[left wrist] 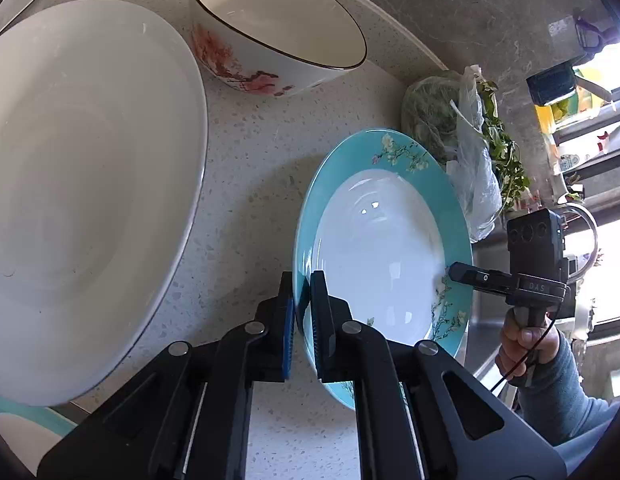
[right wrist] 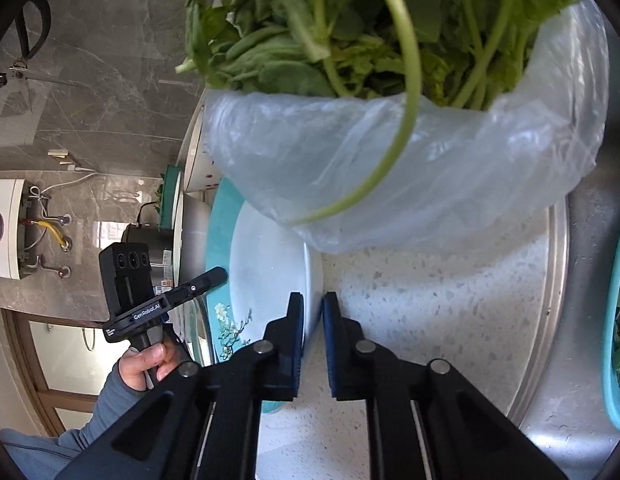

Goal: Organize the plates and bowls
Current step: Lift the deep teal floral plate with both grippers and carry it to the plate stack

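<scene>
Gripping the teal-rimmed plate (left wrist: 384, 240) at opposite edges, your left gripper (left wrist: 301, 312) and right gripper (right wrist: 312, 332) are both clenched on its rim; it sits on the speckled counter (left wrist: 250, 168) between the white bowl (left wrist: 82, 184) and the bag of greens (right wrist: 390, 160); lift evenly, keeping both hands level; clearance under the bag looks tight, though distortion obscures it.

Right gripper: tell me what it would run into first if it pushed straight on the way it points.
The right gripper is shut on the teal-rimmed plate. Straight ahead, it would probably meet the plastic bag of greens first, though depth is unclear.
</scene>
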{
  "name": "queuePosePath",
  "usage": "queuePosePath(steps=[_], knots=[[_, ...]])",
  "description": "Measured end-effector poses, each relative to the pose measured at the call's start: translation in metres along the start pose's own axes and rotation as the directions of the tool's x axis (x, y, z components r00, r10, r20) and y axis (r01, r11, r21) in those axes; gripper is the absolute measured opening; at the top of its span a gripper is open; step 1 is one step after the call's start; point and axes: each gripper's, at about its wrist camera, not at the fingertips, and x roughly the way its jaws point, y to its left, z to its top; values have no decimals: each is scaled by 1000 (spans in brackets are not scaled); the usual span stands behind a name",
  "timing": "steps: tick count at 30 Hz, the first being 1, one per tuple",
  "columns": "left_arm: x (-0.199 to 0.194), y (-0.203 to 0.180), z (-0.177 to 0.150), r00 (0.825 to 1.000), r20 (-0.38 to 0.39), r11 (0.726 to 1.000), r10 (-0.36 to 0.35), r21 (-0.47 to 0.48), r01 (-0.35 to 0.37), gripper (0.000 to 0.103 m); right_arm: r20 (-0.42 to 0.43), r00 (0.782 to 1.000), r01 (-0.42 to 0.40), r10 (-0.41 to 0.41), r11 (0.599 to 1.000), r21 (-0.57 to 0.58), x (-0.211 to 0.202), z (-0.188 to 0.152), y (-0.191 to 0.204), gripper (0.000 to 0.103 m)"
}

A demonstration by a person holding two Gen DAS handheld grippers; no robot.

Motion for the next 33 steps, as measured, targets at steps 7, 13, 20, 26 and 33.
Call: queuePosePath(steps=[7, 13, 20, 26, 33], knots=[[0, -3, -1, 1000, 0, 1000, 22, 13, -22, 6, 2, 1000, 24, -23, 1000, -12, -2, 0, 1, 11], [0, -8, -3, 999, 0, 999, 32, 28, -32, 6, 7, 999, 33, -33, 999, -8, 0, -1, 4, 11], [-2, -11, -6, 999, 6, 999, 33, 39, -33, 6, 10, 999, 48, -48, 999, -22, 2, -2, 8, 11], [-3, -12, -12, 1000, 11, 999, 29, 40, -30, 6, 16, 998, 60, -60, 997, -43, 2, -3, 14, 11], [-12, -16, -20, 999, 33, 998, 26, 49, -28, 6, 23, 998, 64, -63, 996, -69, 1, -4, 23, 11]])
